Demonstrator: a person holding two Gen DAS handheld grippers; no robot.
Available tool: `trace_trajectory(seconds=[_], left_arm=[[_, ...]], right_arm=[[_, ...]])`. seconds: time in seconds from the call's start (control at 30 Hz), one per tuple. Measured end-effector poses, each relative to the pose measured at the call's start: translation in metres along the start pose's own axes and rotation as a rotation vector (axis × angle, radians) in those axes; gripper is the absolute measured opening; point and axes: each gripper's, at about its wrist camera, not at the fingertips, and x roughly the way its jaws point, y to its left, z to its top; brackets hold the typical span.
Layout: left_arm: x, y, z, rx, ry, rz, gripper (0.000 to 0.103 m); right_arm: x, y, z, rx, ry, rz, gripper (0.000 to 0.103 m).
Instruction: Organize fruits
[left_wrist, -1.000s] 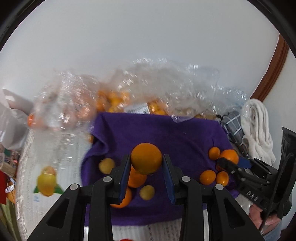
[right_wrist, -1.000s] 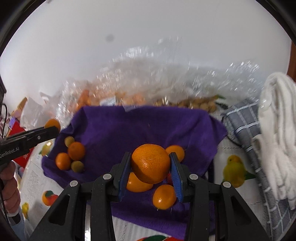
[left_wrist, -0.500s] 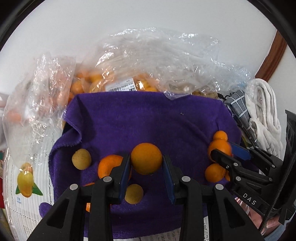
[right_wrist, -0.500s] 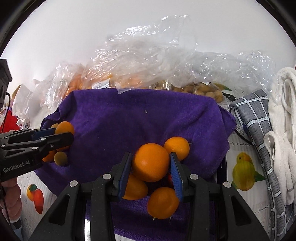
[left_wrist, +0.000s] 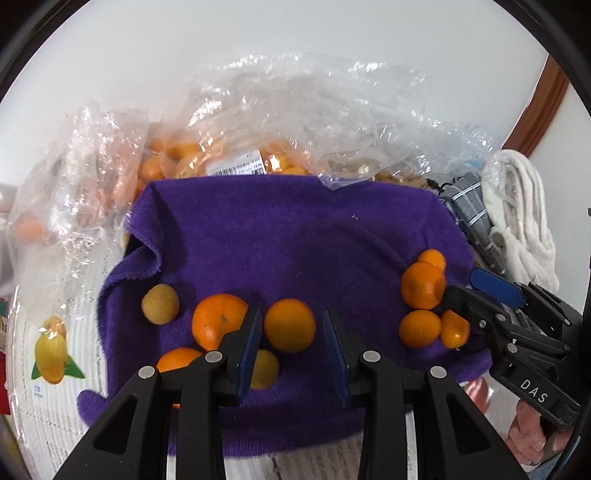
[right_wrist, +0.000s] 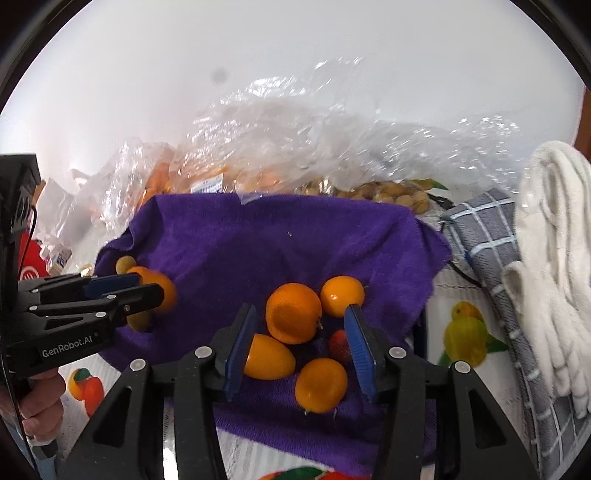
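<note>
Left claw (left_wrist: 291, 345): jaws narrow, an orange (left_wrist: 290, 325) between the blue pads (left_wrist: 248, 347). In the left wrist view a thin gap seems to show on each side of the fruit, so I cannot tell whether the pads press on it. The claw and its orange are over the near-left part of the purple towel (left_wrist: 295, 240).

Right claw (right_wrist: 301, 345): jaws opening. A larger orange (right_wrist: 293, 313) sits between the pads (right_wrist: 360, 347) with clear gaps on both sides; it rests on the towel among the right-hand cluster, touching a second orange (right_wrist: 341, 296) toward the far right. Two more oranges (right_wrist: 321, 384) lie just nearer, and a small red fruit (right_wrist: 340, 345) shows beside the right pad.

Left-hand cluster on the towel: one orange (left_wrist: 218, 320) just left of the left claw's pad, another partly hidden behind the left finger, and two pale yellow-brown fruits (left_wrist: 160, 304).

The towel lies on a worktop covered by a fruit-print sheet (left_wrist: 51, 350). Along the worktop's far edge stand clear plastic bags (left_wrist: 258, 140) with more oranges inside. At the right edge: a grey checked cloth (right_wrist: 491, 251) and a white towel (right_wrist: 550, 258).
</note>
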Motion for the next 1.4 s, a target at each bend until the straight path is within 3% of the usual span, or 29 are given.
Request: trace_trajectory(seconds=[0.3, 0.67, 0.77, 0.83, 0.93, 1.1, 1.4], left_arm=[[-0.086, -0.009, -0.025, 0.009, -0.101, 0.036, 0.047], [-0.192, -0.039, -0.090, 0.022, -0.246, 0.092, 0.063], [-0.213, -0.045, -0.108, 0.016, -0.284, 0.108, 0.070], [-0.227, -0.049, -0.122, 0.015, -0.302, 0.117, 0.073], [-0.243, -0.054, -0.139, 0.015, -0.326, 0.135, 0.077], [-0.264, -0.061, -0.165, 0.000, -0.364, 0.143, 0.085], [-0.283, -0.075, -0.196, 0.007, -0.418, 0.164, 0.086]], right_arm=[[-0.078, 0.006, -0.014, 0.033, -0.038, -0.032, 0.049], [-0.180, 0.021, -0.060, 0.082, -0.090, -0.029, 0.051], [-0.205, 0.031, -0.079, 0.068, -0.118, -0.051, 0.062], [-0.223, 0.037, -0.093, 0.059, -0.151, -0.055, 0.076], [-0.245, 0.042, -0.112, 0.055, -0.203, -0.066, 0.087], [-0.270, 0.045, -0.141, 0.054, -0.230, -0.084, 0.094], [-0.303, 0.048, -0.169, 0.035, -0.272, -0.101, 0.100]])
